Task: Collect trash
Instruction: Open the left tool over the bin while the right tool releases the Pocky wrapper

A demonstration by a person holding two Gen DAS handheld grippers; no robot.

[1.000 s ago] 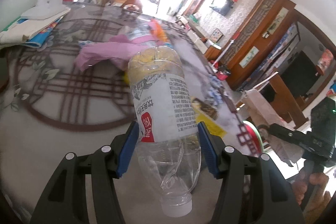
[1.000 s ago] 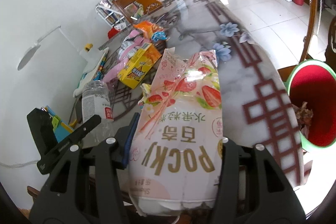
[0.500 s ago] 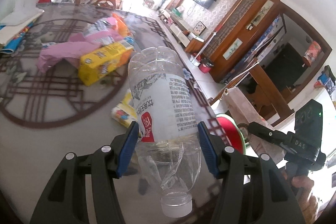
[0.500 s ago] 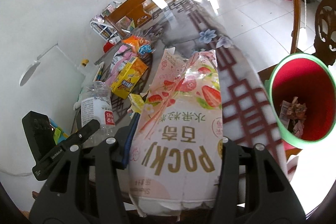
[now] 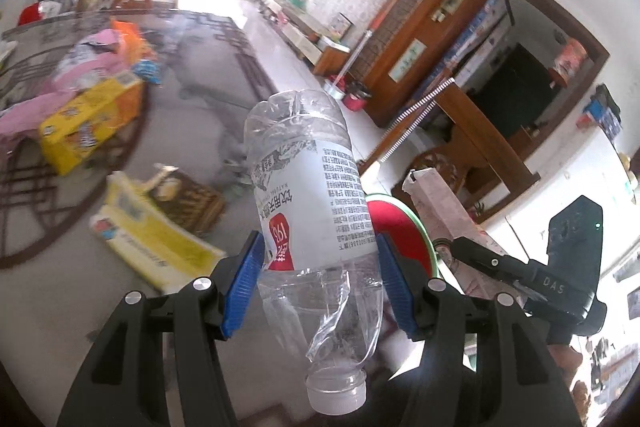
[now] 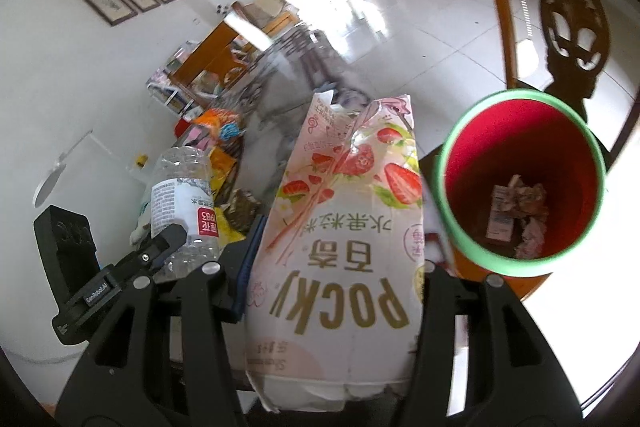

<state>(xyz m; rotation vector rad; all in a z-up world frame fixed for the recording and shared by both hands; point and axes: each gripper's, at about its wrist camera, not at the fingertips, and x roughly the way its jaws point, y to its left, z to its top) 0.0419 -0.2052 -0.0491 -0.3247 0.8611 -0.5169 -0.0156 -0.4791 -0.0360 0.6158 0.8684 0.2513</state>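
Observation:
My left gripper (image 5: 318,281) is shut on an empty clear plastic bottle (image 5: 310,195) with a white label, cap end toward the camera. My right gripper (image 6: 334,281) is shut on a pink Pocky strawberry box (image 6: 340,227), held upright between the pads. A red bin with a green rim (image 6: 520,183) stands on the floor just right of the box, with crumpled paper at its bottom. In the left wrist view the same bin (image 5: 394,223) peeks out behind the bottle, and the right gripper (image 5: 520,271) with its box (image 5: 436,199) is at the right.
The patterned table (image 5: 180,115) carries a yellow carton (image 5: 86,123), a yellow wrapper (image 5: 152,231), pink cloth (image 5: 48,91) and an orange bag (image 5: 126,35). A carved wooden chair (image 6: 568,27) stands behind the bin. Tiled floor (image 6: 420,27) stretches beyond the table's edge.
Both grippers have swung right, off the table's middle toward its edge. The bin has grown larger and more central in the right wrist view. Both holds are unchanged.

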